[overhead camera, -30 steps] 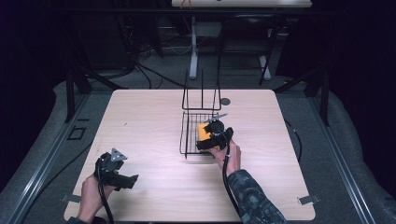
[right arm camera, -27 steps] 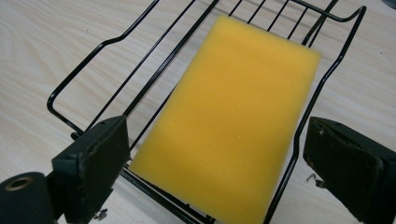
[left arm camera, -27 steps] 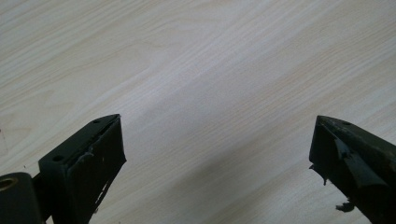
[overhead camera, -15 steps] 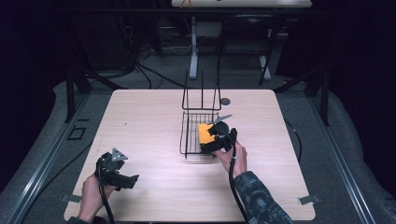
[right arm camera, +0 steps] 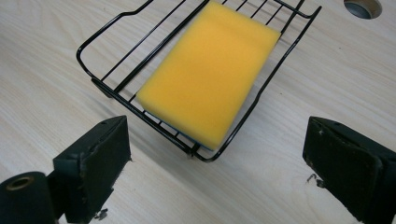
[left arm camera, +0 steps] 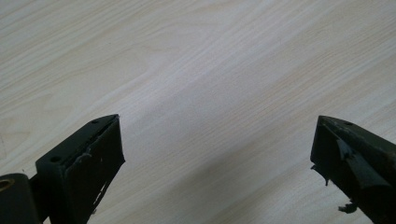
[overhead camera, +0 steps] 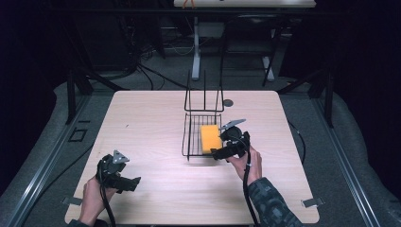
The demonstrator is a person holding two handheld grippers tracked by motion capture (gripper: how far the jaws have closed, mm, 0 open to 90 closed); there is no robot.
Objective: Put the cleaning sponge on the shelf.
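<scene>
I hold my right gripper just off the near right corner of the black wire basket, its jaws spread wide with nothing between them but bare table. In the right gripper view the yellow sponge lies flat on the floor of the basket, pushed toward the corner nearest my jaws, one of its edges close against the wire rim there. A thin blue strip seems to show along its lower edge, though the wires cross it and I cannot be sure. A round hole in the table top sits beyond the basket's far end.

In the high view the basket stands near the middle of the table, with its tall wire back rising at the far side, and the sponge fills its right half. My right gripper rests just beside the basket's near right corner, my hand behind it and a patterned sleeve trailing back to the table's edge.

My left gripper sits well apart, low at the near left of the table, held in my left hand. In the left gripper view its jaws stand wide, empty, over plain pale wood.
</scene>
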